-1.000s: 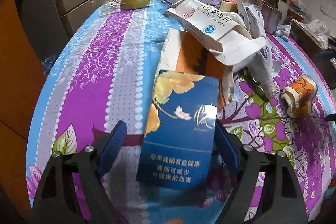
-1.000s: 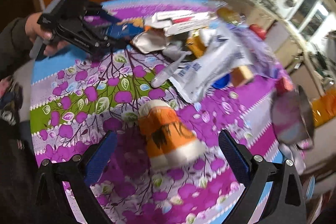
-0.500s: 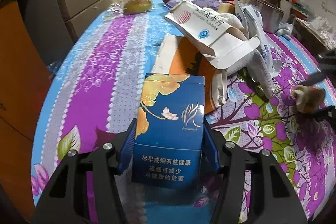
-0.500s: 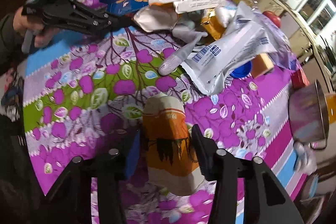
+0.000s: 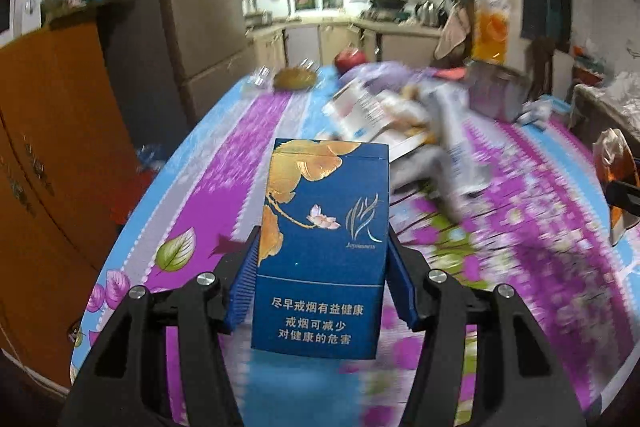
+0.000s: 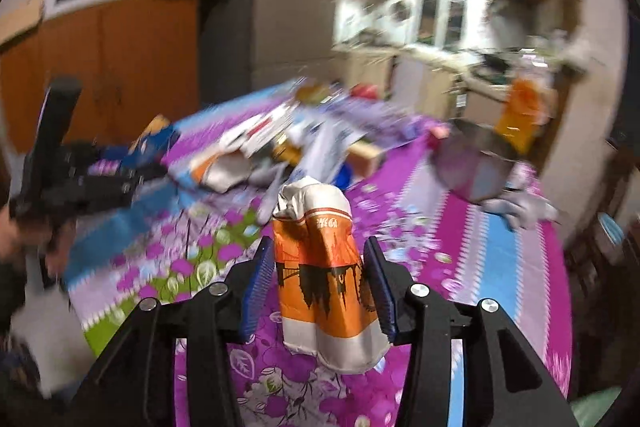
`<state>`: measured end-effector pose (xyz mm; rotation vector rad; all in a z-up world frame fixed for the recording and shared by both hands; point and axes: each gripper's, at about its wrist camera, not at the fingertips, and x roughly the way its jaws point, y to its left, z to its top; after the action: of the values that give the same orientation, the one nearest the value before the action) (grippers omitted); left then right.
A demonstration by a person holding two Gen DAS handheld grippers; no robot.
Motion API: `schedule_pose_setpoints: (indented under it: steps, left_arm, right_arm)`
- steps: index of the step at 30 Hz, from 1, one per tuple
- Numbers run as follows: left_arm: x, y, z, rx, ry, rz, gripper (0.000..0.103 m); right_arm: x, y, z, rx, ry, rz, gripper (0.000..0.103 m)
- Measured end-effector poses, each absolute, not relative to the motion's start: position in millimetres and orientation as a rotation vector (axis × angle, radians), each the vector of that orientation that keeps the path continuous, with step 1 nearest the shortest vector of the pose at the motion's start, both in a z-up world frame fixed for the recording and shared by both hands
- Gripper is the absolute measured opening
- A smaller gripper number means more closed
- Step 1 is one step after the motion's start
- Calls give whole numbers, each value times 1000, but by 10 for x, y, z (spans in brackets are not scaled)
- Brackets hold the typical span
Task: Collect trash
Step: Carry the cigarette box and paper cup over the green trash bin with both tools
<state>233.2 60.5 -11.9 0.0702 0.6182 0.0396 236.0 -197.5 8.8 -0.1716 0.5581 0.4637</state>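
My left gripper (image 5: 322, 279) is shut on a blue cigarette box (image 5: 324, 243) with gold flowers and white Chinese text, held upright above the table. My right gripper (image 6: 320, 283) is shut on a crushed orange and white paper cup (image 6: 320, 267), lifted off the table. The right view also shows the left gripper (image 6: 100, 175) and its blue box at the left. The cup shows at the right edge of the left view (image 5: 616, 167). A heap of trash (image 5: 408, 119), with white boxes and wrappers, lies mid-table.
The table has a purple, blue and green flowered cloth (image 5: 224, 179). A steel pot (image 6: 476, 163), an orange juice bottle (image 5: 490, 23), a red apple (image 5: 350, 59) and a wrapped bun (image 5: 294, 79) stand at the far end. Orange cabinets (image 5: 52, 131) are at the left.
Both grippers have closed on their items and lifted them off the table. Both views have tilted up and now show the kitchen, with motion blur.
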Motion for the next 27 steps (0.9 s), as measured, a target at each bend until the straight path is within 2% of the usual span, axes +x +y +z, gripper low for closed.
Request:
schedule_pose_setpoints:
  steps: [5, 16, 27]
  left_arm:
    - [2213, 156, 108, 72, 547, -36, 54]
    - [1956, -997, 442, 103, 445, -233, 55]
    - [1760, -1671, 633, 107, 409, -328, 55]
  right_arm:
    - [2013, -2382, 290, -73, 471, 280, 49]
    - [1465, -3239, 457, 3, 424, 0, 51]
    - [1108, -3890, 571, 34, 383, -154, 51]
